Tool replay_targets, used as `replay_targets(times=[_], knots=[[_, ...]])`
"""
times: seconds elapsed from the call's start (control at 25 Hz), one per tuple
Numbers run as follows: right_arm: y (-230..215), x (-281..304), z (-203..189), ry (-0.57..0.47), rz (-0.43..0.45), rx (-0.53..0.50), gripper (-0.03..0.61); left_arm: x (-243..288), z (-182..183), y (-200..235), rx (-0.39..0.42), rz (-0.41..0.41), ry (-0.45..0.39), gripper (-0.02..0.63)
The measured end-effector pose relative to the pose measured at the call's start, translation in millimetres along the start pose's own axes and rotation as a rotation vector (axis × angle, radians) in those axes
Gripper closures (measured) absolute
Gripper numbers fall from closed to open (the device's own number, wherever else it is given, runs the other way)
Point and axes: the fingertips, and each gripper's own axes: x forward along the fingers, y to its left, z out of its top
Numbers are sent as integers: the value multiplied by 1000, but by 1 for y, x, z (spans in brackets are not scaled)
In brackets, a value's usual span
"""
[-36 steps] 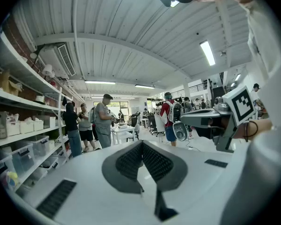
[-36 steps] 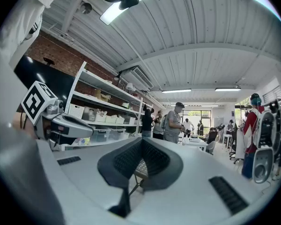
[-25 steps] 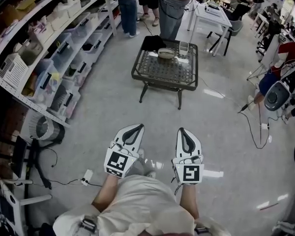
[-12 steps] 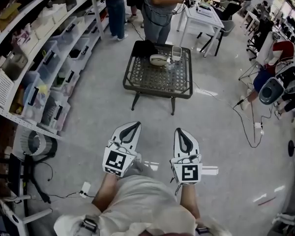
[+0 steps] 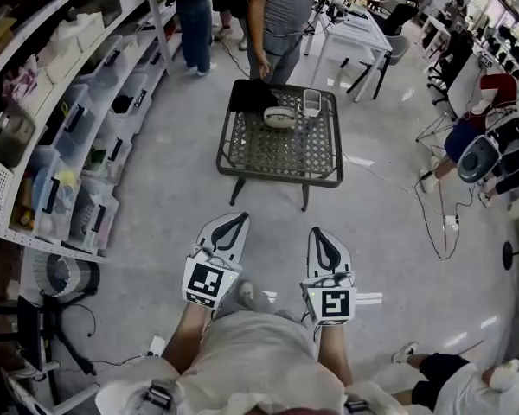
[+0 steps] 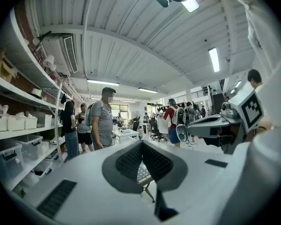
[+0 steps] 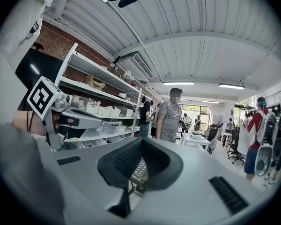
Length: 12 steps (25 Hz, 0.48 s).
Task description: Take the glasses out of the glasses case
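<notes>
One mesh table (image 5: 281, 178) carries one glasses case (image 5: 279, 117) near its far edge (beside one flat black thing (image 5: 251, 95)). The left gripper (image 5: 236, 221) and right gripper (image 5: 320, 233) hover well short of the table's near edge, with open floor (image 5: 173, 206) between. Both grippers' jaws are pressed together and hold nothing.

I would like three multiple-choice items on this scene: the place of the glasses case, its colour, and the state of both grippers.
1. Where is the glasses case?
A. On the floor
B. On the mesh table
C. On a shelf

2. What colour is the case?
A. Pale
B. Red
C. Blue

3. How are the fingers of the left gripper and the right gripper?
A. Wide open
B. Shut on the case
C. Shut, empty

Answers: 1 B, it lies near the table's far edge; 2 A, it looks whitish; 3 C, each gripper view shows the fingers meeting with nothing between.
</notes>
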Motion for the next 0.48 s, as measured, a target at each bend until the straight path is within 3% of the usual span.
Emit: replay_targets(times=[0.48], knots=[[-3, 48, -3, 23, 4, -20, 572, 32, -3, 31, -19, -19, -13, 603]])
